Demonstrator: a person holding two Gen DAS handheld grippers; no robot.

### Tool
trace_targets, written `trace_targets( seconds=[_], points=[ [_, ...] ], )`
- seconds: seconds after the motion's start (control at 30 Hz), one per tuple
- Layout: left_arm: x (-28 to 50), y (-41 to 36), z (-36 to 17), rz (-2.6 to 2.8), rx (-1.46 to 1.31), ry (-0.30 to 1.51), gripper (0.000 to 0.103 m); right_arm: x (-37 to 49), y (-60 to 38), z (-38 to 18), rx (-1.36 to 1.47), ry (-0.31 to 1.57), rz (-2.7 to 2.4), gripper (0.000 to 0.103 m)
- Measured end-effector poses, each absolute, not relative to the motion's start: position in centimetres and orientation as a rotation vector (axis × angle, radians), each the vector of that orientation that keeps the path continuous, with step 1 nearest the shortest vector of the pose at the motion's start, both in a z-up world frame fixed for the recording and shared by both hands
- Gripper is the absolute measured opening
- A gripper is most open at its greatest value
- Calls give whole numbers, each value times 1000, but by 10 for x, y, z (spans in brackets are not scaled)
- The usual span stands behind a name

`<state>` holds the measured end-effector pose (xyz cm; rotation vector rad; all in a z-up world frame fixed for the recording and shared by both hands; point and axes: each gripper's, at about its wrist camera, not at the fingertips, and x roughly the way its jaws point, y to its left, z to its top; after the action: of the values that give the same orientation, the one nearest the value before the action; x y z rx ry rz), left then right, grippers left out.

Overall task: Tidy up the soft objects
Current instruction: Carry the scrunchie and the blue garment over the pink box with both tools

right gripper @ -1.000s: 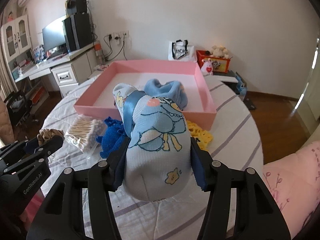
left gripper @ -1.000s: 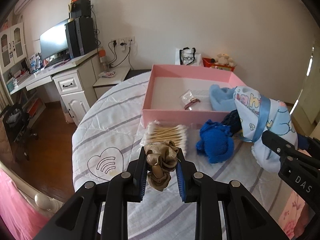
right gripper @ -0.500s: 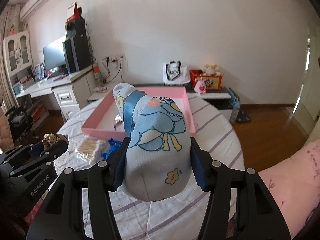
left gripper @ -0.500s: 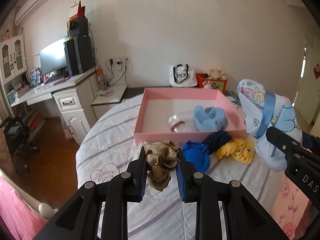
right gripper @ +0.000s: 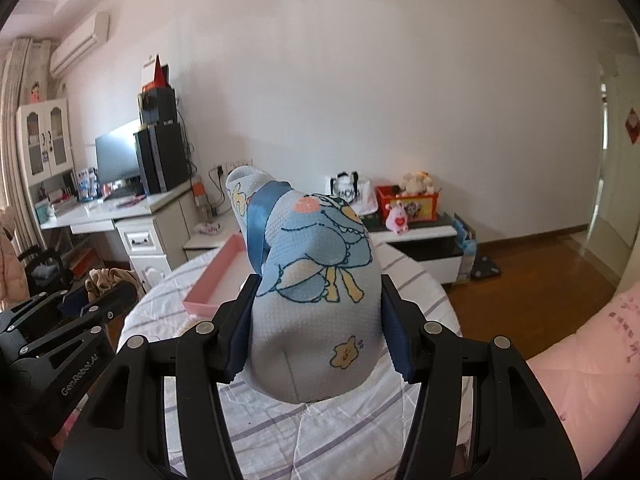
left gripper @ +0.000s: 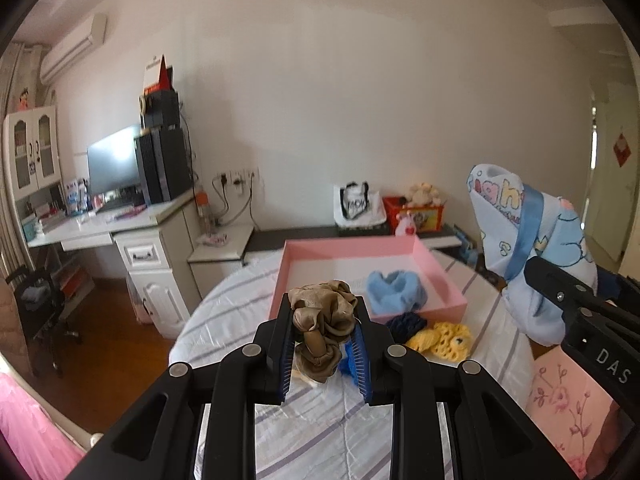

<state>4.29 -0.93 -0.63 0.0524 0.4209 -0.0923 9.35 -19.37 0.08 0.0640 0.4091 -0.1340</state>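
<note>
Jaws of the left gripper pinch a limp brown scrunchie, the right gripper squeezes a light, squashy printed pillow, both above the striped bed near the pink tray.

Both views: daylit room, fairly bright, even. Light enters from right side of frame; doorway at far right blown out, pale glare. Wood floor shows sheen at right centre. White wall evenly lit, slight grey falloff toward upper left; pinkish cast on wall in right-wrist view. Monitor screen carries a soft bright reflection at left centre. Shadows soft, weak; dark under gripper bodies at bottom of frame. Strong fisheye: black vignette in all corners, ceiling lines and door frames bowed at edges. Left-wrist view softer overall, slight motion blur on background; near objects at bottom centre reasonably sharp. Right-wrist view crisper.
</note>
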Motion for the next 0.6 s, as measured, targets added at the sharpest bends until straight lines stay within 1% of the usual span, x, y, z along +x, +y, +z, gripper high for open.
trace_targets(
  seconds=[0.33,0.6],
  points=[
    [-2,-8,-2,-92,51,314,23,69,-192,18,58,332,-132,53],
    [-22,-4,-18,-78,50,306,23,64,-189,17,55,328,-132,53]
  ],
)
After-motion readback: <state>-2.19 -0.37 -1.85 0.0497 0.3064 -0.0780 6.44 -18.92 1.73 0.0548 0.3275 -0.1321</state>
